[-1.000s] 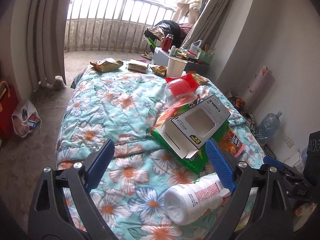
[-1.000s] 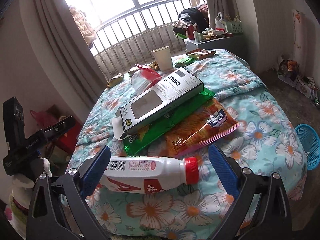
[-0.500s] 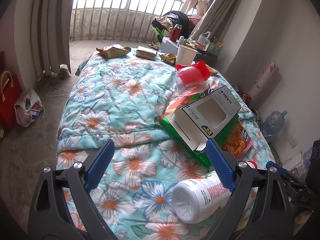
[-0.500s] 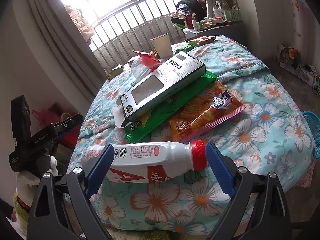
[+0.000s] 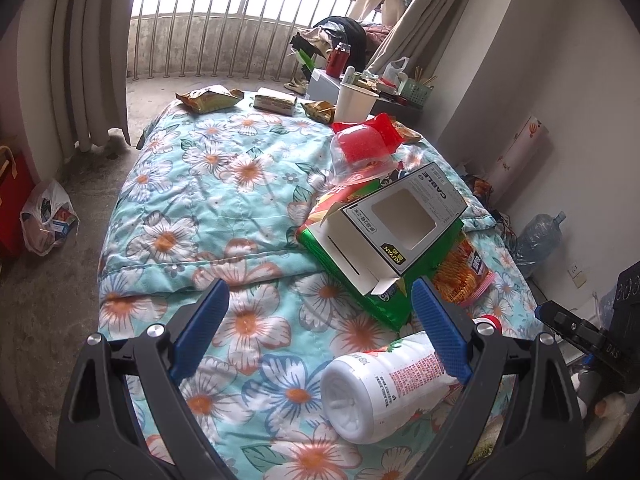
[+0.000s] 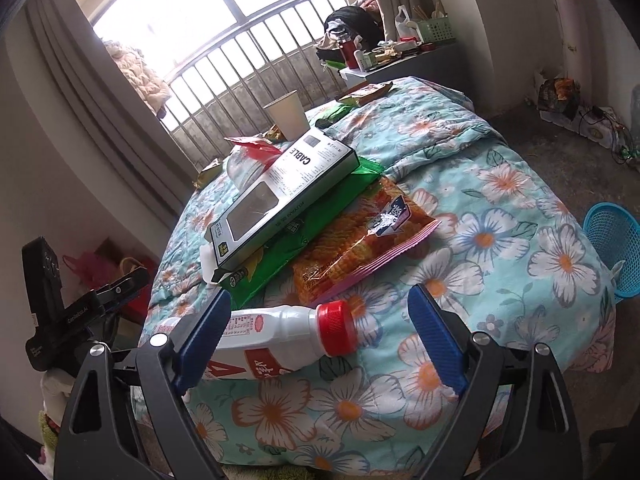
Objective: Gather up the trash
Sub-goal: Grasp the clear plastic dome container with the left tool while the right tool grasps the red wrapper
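Note:
Trash lies on a floral quilt [image 5: 224, 184]. A white bottle with a red cap [image 6: 280, 340] lies on its side at the near edge; it also shows in the left wrist view [image 5: 384, 396]. My right gripper [image 6: 320, 336] is open, its fingers either side of the bottle. My left gripper [image 5: 320, 336] is open and empty, the bottle's base by its right finger. A white cable box [image 6: 280, 204] rests on a green packet [image 6: 304, 240] and an orange snack bag [image 6: 360, 248]. A paper cup [image 6: 288, 116] and red plastic lid [image 5: 360, 148] sit behind.
A blue basket [image 6: 612, 252] stands on the floor right of the bed. Snack wrappers [image 5: 208, 98] lie at the far end. A plastic bag [image 5: 46, 220] and a red bag [image 5: 12, 200] sit on the floor left. A cluttered side table [image 5: 360, 84] stands behind.
Both grippers have moved back and up a little from the bed. The bottle now sits closer in between the right gripper's fingers. Nothing was taken hold of.

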`<state>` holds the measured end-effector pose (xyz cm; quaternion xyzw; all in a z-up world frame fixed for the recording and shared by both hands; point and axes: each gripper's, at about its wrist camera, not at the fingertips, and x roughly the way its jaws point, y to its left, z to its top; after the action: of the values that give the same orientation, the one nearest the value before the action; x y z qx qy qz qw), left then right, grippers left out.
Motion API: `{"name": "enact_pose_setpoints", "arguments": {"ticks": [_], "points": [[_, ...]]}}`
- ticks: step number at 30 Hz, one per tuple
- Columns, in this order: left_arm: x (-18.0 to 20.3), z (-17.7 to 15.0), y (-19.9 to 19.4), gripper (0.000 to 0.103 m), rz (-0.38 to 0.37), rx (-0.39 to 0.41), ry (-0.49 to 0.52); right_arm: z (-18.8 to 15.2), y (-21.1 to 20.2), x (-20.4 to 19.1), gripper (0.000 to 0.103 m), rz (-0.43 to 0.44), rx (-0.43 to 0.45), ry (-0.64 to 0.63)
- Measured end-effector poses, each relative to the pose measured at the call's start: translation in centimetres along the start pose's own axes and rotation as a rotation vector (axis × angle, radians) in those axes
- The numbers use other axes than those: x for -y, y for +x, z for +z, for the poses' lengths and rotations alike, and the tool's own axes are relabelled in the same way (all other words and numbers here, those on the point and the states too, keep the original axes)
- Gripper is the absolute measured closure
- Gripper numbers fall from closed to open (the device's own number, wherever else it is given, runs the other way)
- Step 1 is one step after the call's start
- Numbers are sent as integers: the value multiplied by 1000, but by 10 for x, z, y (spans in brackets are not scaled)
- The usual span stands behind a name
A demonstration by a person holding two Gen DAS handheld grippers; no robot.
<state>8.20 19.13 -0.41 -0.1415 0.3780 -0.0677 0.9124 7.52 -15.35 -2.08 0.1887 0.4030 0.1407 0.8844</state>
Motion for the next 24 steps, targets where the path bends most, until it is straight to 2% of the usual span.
{"name": "enact_pose_setpoints", "arguments": {"ticks": [9, 16, 24], "points": [[-11, -2, -3, 15, -76, 0, -48, 0, 13, 31, 26, 55, -68, 112], [6, 10, -3, 15, -148, 51, 20, 3, 18, 32, 30, 61, -84, 123], [24, 39, 13, 15, -187, 55, 67, 11, 26, 42, 32, 48, -93, 138]]}}
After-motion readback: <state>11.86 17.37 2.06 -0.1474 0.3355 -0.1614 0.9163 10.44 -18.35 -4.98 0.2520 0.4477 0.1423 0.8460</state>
